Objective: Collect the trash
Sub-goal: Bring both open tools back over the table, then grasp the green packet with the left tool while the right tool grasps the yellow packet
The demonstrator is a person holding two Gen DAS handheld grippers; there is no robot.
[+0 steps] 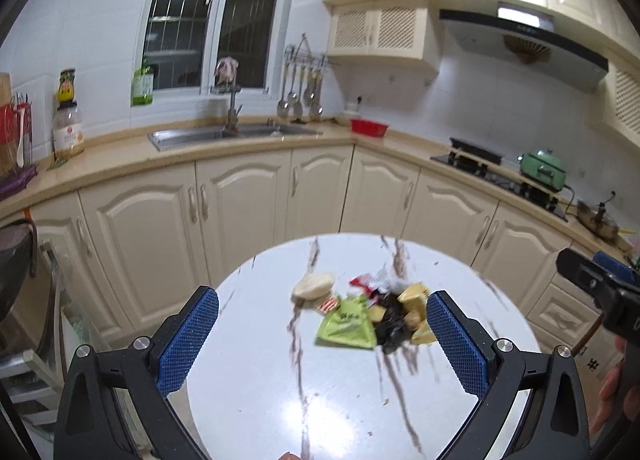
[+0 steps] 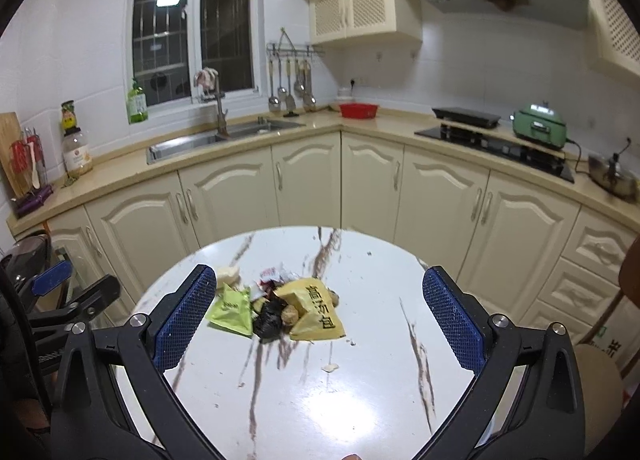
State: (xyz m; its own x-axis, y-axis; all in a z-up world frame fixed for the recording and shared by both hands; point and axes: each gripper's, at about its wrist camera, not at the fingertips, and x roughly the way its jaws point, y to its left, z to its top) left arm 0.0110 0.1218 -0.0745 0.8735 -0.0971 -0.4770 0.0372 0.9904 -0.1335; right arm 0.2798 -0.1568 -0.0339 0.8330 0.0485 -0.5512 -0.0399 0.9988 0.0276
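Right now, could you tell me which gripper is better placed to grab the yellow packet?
Probably right: the yellow packet lies centred between the open right gripper, while it sits at the left gripper's right edge.

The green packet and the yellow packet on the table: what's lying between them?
In the right wrist view, a crumpled black wrapper sits between the green packet and the yellow packet, with a brownish lump beside it.

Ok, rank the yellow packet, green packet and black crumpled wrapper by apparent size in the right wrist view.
1. yellow packet, largest.
2. green packet.
3. black crumpled wrapper, smallest.
All lie together, so nearness hardly matters.
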